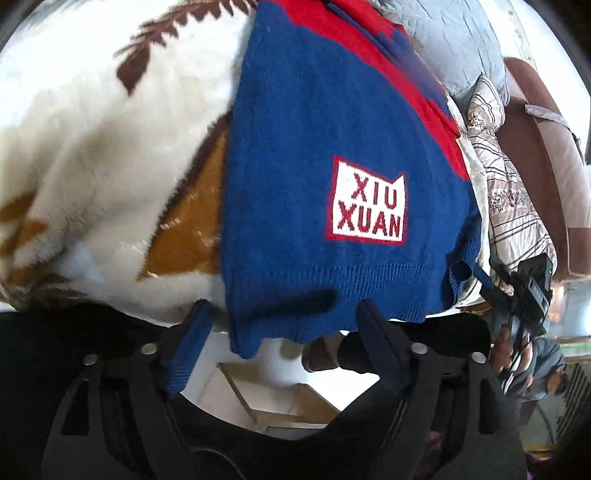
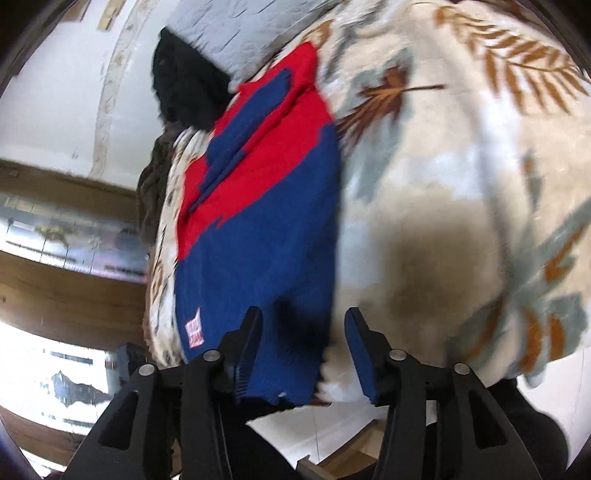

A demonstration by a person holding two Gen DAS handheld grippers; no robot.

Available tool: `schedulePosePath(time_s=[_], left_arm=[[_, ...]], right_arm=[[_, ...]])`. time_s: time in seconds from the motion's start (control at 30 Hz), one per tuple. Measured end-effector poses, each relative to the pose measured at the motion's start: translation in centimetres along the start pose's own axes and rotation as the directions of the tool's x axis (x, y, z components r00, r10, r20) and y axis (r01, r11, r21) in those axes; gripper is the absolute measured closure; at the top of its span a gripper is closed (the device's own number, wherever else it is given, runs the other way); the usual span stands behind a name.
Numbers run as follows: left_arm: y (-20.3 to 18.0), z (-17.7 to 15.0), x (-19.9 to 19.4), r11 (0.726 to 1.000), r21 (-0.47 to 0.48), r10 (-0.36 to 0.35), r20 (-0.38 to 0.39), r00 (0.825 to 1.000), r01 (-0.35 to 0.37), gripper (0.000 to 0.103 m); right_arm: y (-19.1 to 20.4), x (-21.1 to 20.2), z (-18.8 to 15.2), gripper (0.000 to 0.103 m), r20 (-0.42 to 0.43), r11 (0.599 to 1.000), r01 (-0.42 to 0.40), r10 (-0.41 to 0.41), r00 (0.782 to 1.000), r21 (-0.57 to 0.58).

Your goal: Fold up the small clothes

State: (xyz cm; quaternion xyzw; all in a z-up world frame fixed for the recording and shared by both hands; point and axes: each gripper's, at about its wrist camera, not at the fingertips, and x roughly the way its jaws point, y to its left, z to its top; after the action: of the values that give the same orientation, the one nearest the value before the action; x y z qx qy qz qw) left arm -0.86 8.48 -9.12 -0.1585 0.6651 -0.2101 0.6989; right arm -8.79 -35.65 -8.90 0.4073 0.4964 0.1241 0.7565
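Observation:
A small blue and red knitted sweater (image 1: 303, 155) with a white "XIU XUAN" patch (image 1: 367, 201) lies on a cream leaf-patterned blanket (image 1: 92, 140). My left gripper (image 1: 282, 314) is open, its fingers at either side of the sweater's ribbed hem, which hangs over the bed edge. In the right wrist view the sweater (image 2: 266, 229) lies lengthwise, red end far. My right gripper (image 2: 303, 325) is open, with the hem corner between its fingers. The right gripper also shows at the sweater's right corner in the left wrist view (image 1: 532, 284).
A grey quilted pillow (image 2: 229, 33) and a black garment (image 2: 184, 88) lie beyond the sweater. A striped floral cloth (image 1: 509, 199) lies beside it. A brown headboard (image 1: 546, 155) stands at the right. Floor tiles and a wooden frame (image 1: 280, 402) lie below the bed edge.

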Motion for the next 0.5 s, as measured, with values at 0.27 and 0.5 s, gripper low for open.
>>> schedulePosePath(time_s=[0.27,0.5], left_arm=[[0.4,0.6,-0.3,0.999,-0.049,-0.005,-0.007,1.000,0.005,0.024],[2.0,0.0,-1.1,0.991,-0.090,-0.105,-0.025,0.994,0.103,0.037]], right_arm=[[6.5,5.9,-2.0,0.056,-0.046,0.926,0.277,-0.298,0.953,-0.256],[0.7,-0.8,-1.2,0.098,0.069,0.922,0.374,-0.368,0.927,-0.102]])
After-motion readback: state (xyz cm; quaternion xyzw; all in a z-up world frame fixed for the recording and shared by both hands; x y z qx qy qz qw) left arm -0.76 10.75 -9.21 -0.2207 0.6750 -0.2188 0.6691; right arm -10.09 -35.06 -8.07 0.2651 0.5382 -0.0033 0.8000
